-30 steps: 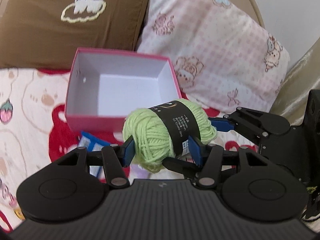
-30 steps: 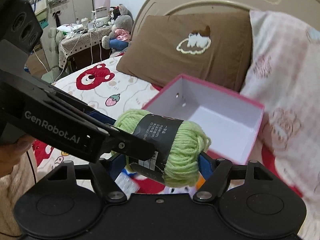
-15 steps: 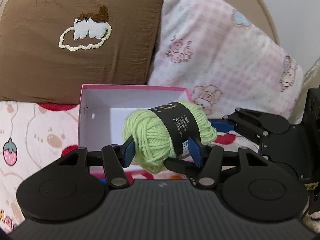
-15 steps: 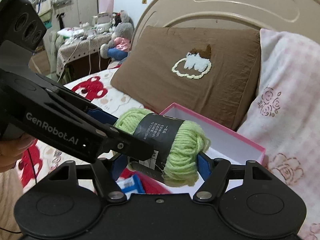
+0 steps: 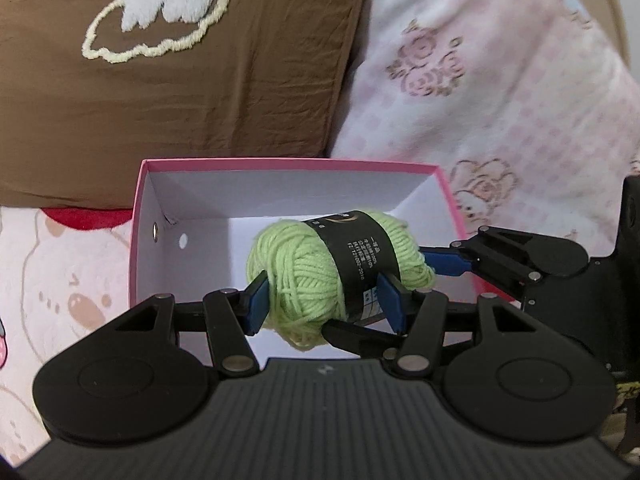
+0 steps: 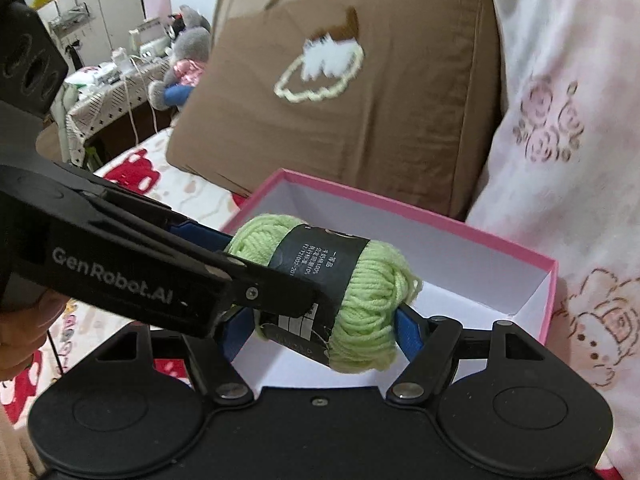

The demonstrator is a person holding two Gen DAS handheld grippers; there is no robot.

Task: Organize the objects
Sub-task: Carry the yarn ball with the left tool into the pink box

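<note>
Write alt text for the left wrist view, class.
Both grippers, left and right, clamp a green yarn ball over an open pink box with a white interior. Behind stand a brown pillow and a pink pillow.

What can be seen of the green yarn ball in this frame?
The yarn ball is a light green skein of soft, thick wound strands, wrapped by a black paper band with small white print. It lies roughly sideways, held in the air over the open pink box, whose white inside looks empty. The left gripper and the right gripper both clamp it, blue pads pressing into its sides. It does not touch the box.
</note>
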